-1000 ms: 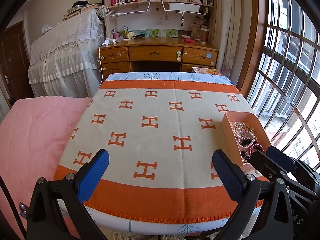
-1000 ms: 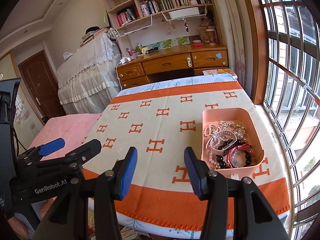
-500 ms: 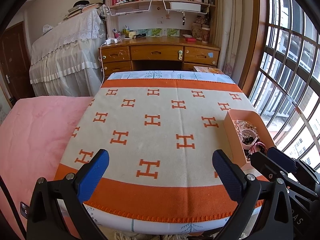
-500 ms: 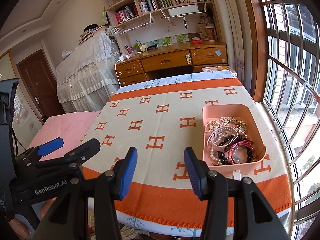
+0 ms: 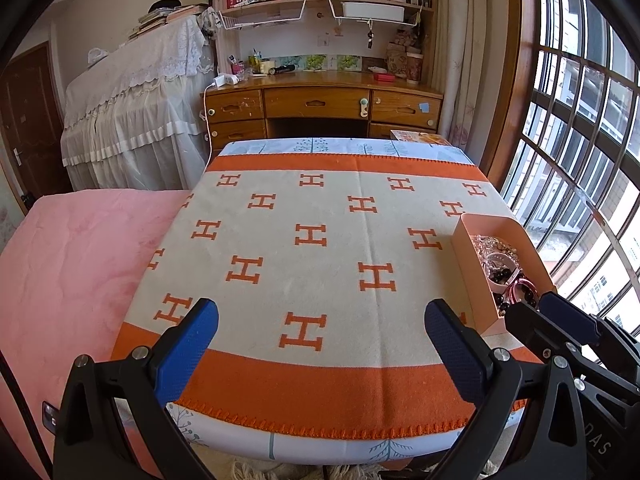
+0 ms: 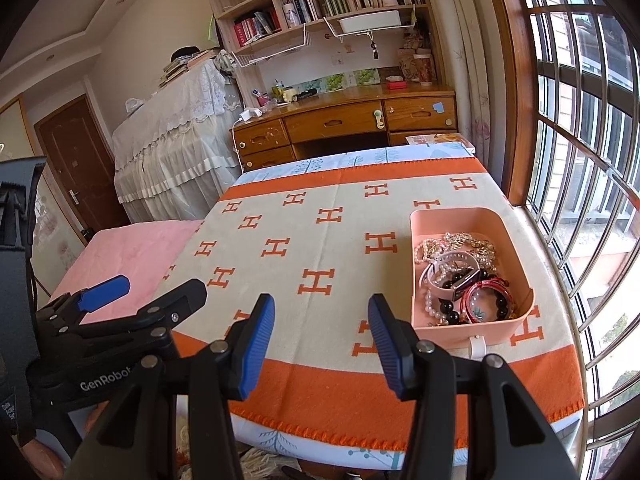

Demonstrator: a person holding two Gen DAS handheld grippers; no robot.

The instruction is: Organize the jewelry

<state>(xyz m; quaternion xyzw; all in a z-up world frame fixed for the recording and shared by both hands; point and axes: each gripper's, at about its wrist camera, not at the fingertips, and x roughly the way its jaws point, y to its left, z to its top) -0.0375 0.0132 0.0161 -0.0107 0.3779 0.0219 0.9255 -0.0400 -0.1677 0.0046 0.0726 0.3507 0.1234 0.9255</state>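
A pink box [image 6: 516, 232] sits at the right side of a table covered with a cream and orange H-pattern blanket [image 6: 320, 240]. Inside it lies a tangle of jewelry [image 6: 460, 276]: pearl strands, a white watch, black beads, a red bangle. The box also shows in the left wrist view [image 5: 466, 248]. My right gripper [image 6: 321, 344] is open and empty above the table's near edge, left of the box. My left gripper [image 5: 320, 352] is open wide and empty over the near edge. It also shows at the left of the right wrist view [image 6: 142, 290].
A pink bed [image 5: 72, 264] adjoins the table on the left. A wooden desk [image 5: 320, 104] with bookshelves stands beyond the far edge. A barred window [image 6: 592, 160] runs along the right, close to the box.
Both grippers have drawn back and risen slightly, so the table looks farther away. Their jaws keep the same opening. The box and jewelry have not moved.
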